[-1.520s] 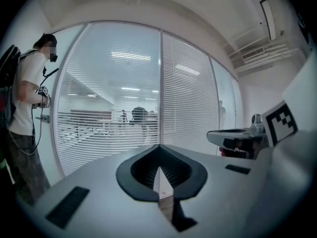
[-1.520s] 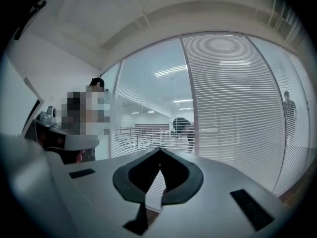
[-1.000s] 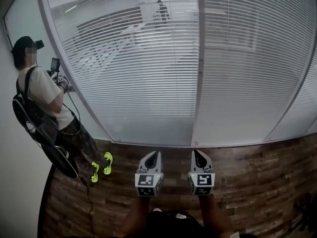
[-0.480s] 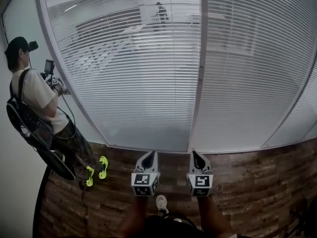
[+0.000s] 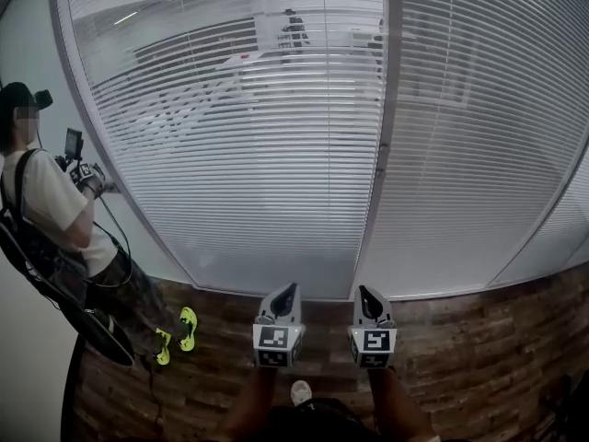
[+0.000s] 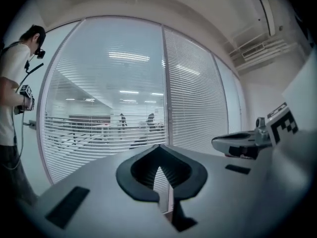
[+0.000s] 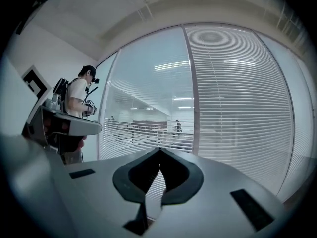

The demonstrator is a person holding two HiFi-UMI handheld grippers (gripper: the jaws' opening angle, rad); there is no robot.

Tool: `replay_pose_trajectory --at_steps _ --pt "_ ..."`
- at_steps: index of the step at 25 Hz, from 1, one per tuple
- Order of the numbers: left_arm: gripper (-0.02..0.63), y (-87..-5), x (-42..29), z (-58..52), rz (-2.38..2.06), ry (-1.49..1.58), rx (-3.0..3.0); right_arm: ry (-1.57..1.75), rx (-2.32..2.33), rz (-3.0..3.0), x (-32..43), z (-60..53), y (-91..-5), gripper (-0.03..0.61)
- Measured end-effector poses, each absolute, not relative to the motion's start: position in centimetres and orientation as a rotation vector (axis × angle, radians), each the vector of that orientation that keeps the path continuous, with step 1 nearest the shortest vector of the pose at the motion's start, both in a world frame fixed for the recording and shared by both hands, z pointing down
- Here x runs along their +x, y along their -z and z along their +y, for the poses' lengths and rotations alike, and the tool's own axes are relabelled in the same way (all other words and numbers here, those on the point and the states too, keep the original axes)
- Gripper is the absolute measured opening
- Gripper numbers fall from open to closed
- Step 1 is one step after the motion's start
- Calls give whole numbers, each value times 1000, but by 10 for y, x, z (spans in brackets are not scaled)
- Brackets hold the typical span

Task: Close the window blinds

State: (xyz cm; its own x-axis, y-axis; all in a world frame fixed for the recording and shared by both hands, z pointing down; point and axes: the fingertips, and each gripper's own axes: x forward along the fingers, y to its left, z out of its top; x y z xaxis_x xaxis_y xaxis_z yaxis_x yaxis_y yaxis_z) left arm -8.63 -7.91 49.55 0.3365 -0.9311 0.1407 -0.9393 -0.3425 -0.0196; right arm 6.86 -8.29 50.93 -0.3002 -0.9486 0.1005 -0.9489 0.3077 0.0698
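Pose: both forearms extended side by side. The left gripper [image 5: 284,290] and right gripper [image 5: 366,293] are held close together, pointing about level at the window, low over the brown wood-plank floor [image 5: 479,357].

Jaws: each gripper view shows the dark pads meeting at the tips, pressed together with nothing between them.

Task item: white horizontal-slat window blinds [image 5: 258,155] hang ahead, well clear of both grippers. The left panel's slats are see-through; the right panel [image 5: 479,155] looks denser.

View differences: only the head view shows the floor and the neon-yellow shoes [image 5: 187,328] of the bystander in a white T-shirt [image 5: 55,210]. The gripper views add the ceiling, and each shows the neighbouring gripper at its edge.
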Motion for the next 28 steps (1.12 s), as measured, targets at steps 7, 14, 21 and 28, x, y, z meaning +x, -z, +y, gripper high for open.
replay_pose_trajectory --at_steps 7,14,21,28 --pt "-6 -496 -97 -128 -1741 -176 2546 -15 1799 -2419 56 -127 -509 2" --pt "-6 -509 -106 -154 -1680 -210 2540 -16 1821 -2395 49 -150 -517 2" --pt "-6 -515 -111 -170 -1607 -197 2537 -4 1855 -2335 43 -167 -515 2" --pt "-6 -510 -116 -179 -1568 -141 2581 27 1884 -2314 31 -173 -514 2"
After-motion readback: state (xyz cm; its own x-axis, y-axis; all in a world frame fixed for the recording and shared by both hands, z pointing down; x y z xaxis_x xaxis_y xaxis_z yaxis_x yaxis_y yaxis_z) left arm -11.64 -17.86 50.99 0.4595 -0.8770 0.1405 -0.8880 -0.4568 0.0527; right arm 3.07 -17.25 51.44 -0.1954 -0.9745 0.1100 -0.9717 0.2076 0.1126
